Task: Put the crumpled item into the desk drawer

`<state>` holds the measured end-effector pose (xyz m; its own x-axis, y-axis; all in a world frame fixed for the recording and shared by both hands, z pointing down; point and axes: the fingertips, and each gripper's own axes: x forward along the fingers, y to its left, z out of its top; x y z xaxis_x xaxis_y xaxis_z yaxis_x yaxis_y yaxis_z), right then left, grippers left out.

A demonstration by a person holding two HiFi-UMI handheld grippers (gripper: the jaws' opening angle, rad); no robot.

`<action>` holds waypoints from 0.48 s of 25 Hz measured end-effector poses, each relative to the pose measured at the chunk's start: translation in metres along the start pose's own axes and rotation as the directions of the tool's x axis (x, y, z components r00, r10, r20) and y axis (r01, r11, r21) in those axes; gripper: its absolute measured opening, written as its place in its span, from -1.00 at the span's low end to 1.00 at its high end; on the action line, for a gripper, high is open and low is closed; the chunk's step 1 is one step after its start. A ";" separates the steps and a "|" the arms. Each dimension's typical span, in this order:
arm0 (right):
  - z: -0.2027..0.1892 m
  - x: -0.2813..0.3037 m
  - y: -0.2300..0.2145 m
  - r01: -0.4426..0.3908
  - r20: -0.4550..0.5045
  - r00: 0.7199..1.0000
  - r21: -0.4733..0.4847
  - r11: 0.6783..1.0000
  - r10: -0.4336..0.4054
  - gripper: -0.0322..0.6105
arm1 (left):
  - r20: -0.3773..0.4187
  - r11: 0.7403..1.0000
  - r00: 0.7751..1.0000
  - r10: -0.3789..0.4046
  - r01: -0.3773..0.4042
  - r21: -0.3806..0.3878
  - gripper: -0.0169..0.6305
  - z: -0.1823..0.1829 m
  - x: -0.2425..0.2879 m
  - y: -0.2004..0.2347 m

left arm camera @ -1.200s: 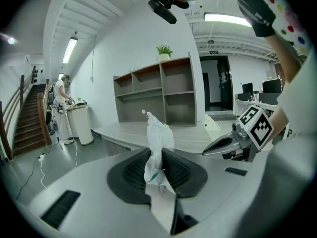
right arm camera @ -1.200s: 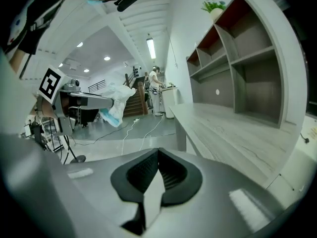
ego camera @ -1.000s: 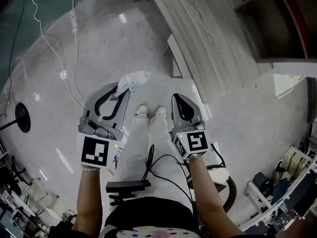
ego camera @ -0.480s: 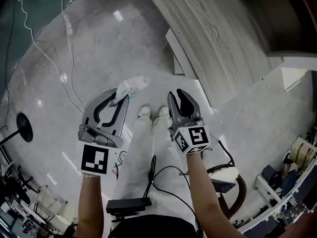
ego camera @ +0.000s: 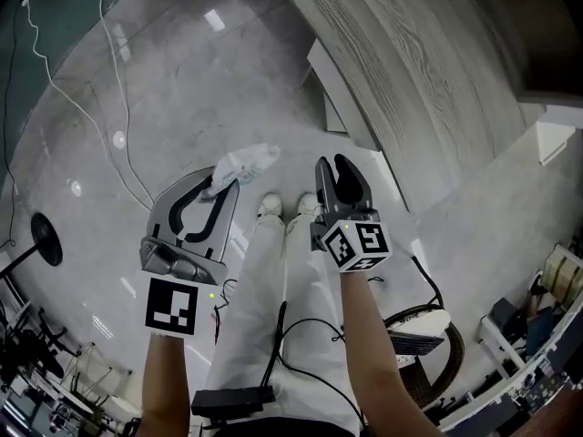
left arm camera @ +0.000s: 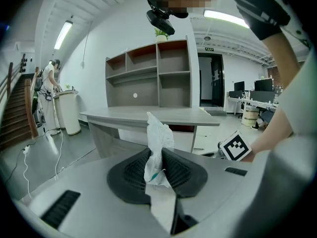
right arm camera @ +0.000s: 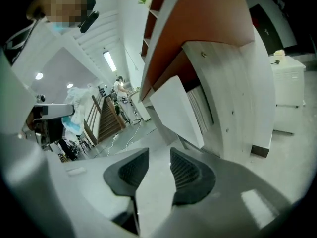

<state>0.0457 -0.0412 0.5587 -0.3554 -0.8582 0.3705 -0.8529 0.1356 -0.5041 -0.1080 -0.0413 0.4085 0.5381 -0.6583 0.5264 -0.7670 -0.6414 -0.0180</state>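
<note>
**Right tool opened ahead of the drawer**

The wood-grain surface (ego camera: 410, 71) is seen at upper right. Below it, the empty right tool (ego camera: 334, 165) has just been spread partway, presumably for the drawer. The left tool (ego camera: 221, 178) is clamped on the crumpled item (ego camera: 244, 162) at centre frame.
</note>
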 end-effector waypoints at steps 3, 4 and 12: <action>-0.007 0.012 -0.012 0.018 0.027 0.999 0.057 0.998 -0.019 -0.48 | -0.002 1.000 1.000 -0.005 0.005 -0.009 -0.74 -0.009 0.006 0.001; -0.009 0.015 -0.016 0.022 0.037 0.999 0.078 0.997 -0.024 -0.48 | -0.004 1.000 1.000 -0.008 0.008 -0.011 -0.74 -0.012 0.008 0.000; -0.012 0.045 -0.043 0.027 0.125 0.991 0.228 0.973 -0.057 -0.33 | -0.022 0.999 0.999 -0.047 0.047 0.010 -0.74 -0.030 0.021 -0.004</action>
<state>0.0616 -0.0799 0.6067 -0.2557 -0.9195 0.2985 -0.7526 -0.0045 -0.6585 -0.1040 -0.0412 0.4451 0.5656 -0.6184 0.5455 -0.7371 -0.6758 -0.0018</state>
